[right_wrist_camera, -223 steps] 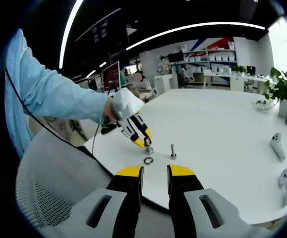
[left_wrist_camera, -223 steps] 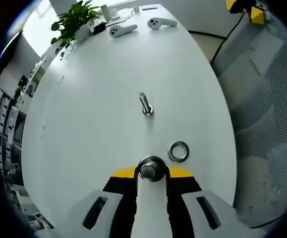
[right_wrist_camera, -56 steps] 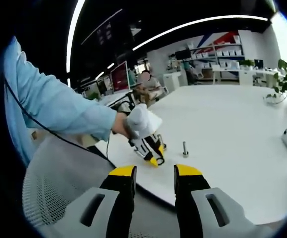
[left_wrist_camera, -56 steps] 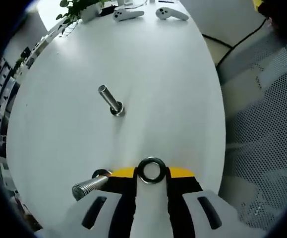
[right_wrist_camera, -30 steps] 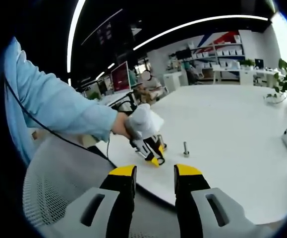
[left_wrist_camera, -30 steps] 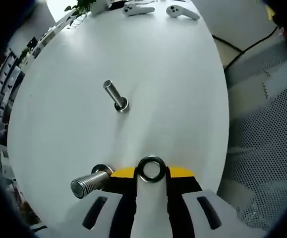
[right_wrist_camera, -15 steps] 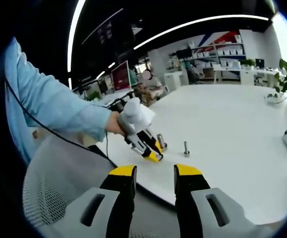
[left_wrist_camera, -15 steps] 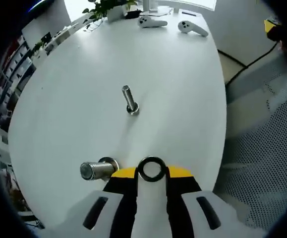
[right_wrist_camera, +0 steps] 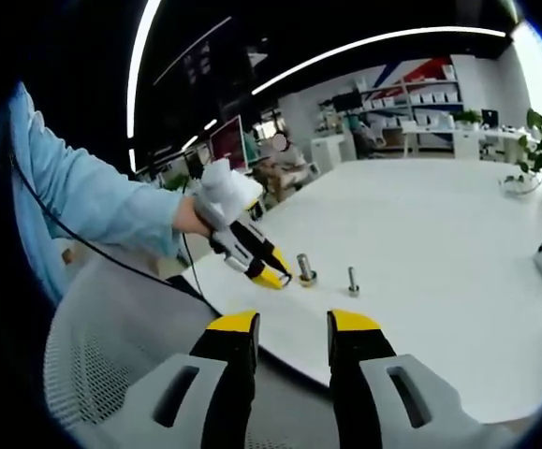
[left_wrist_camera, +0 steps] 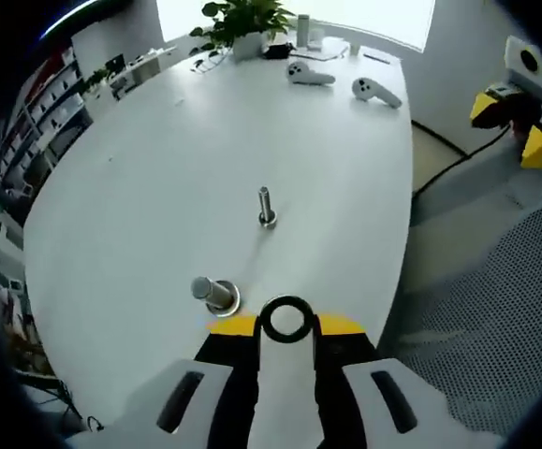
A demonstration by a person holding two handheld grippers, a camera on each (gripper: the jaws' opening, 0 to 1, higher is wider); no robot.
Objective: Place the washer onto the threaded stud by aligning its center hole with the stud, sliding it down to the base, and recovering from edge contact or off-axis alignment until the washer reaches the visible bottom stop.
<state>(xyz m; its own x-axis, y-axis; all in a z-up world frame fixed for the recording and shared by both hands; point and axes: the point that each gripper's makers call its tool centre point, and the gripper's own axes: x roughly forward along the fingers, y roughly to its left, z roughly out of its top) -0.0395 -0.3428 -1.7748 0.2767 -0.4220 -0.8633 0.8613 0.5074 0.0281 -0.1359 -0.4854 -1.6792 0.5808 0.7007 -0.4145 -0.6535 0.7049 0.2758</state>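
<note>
- Gripping the washer [left_wrist_camera: 286, 319] edge-on between its closed jaws, the left tool [left_wrist_camera: 286, 329] holds the ring upright just short of the near stud [left_wrist_camera: 214, 294] on the worktop [left_wrist_camera: 158, 178]
- Half a second ago this stud lay lower and closer in the left gripper view, seen almost end-on; now it sits smaller and further off, so the tool has pulled up and back
- In the right gripper view the left tool [right_wrist_camera: 272, 278] is raised, its tip beside the near stud [right_wrist_camera: 304, 268] and apart from it, where earlier it hung lower
- A second, thinner stud [left_wrist_camera: 266, 206] stands well beyond, bare
- The right tool [right_wrist_camera: 292, 329] hovers off the worktop edge, jaws parted with nothing between them
- Judgement: the washer is not yet threaded; the lift looks like a reset, and the hole must be turned flat and centred over the stud top before sliding down
</note>
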